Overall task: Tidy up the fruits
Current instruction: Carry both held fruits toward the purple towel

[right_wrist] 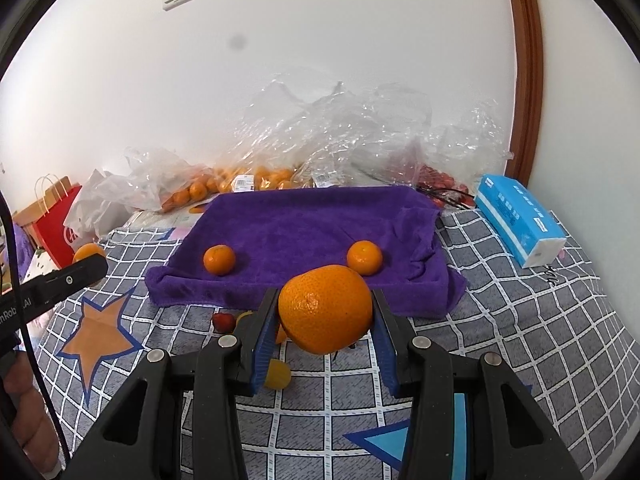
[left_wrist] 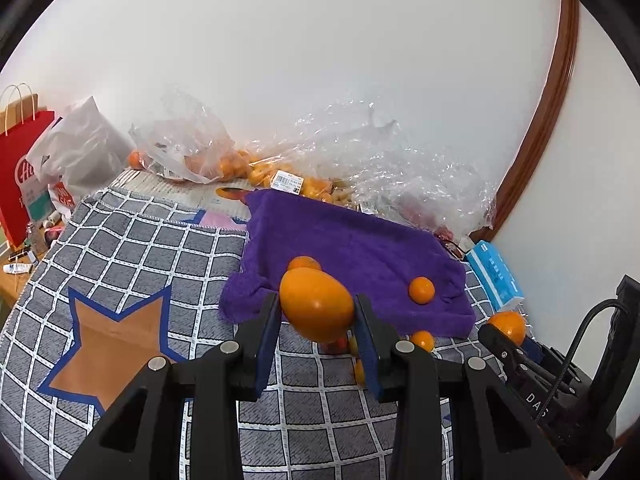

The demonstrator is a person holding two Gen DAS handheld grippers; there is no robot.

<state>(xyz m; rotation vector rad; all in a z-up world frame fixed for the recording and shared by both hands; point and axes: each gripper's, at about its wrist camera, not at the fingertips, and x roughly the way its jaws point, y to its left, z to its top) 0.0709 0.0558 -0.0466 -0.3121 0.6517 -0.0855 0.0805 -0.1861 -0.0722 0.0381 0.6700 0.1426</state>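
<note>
My left gripper (left_wrist: 316, 308) is shut on a smooth orange (left_wrist: 316, 305) held above the near edge of a purple towel (left_wrist: 352, 248). My right gripper (right_wrist: 325, 310) is shut on a large dimpled orange (right_wrist: 325, 307), also above the towel's (right_wrist: 312, 224) near edge. Two small mandarins lie on the towel, one at the left (right_wrist: 219, 259) and one at the right (right_wrist: 364, 257); in the left wrist view they show as one (left_wrist: 304, 263) behind my held orange and one further right (left_wrist: 421, 290). Small fruits lie on the checked cloth under both grippers, among them a red one (right_wrist: 223, 321) and a yellow one (right_wrist: 278, 376).
A grey checked cloth (right_wrist: 520, 320) with star shapes covers the surface. Clear plastic bags of mandarins (right_wrist: 224, 184) and crumpled plastic (right_wrist: 360, 128) line the wall behind the towel. A blue tissue pack (right_wrist: 518, 218) lies at the right. A red paper bag (left_wrist: 20, 172) stands at the far left.
</note>
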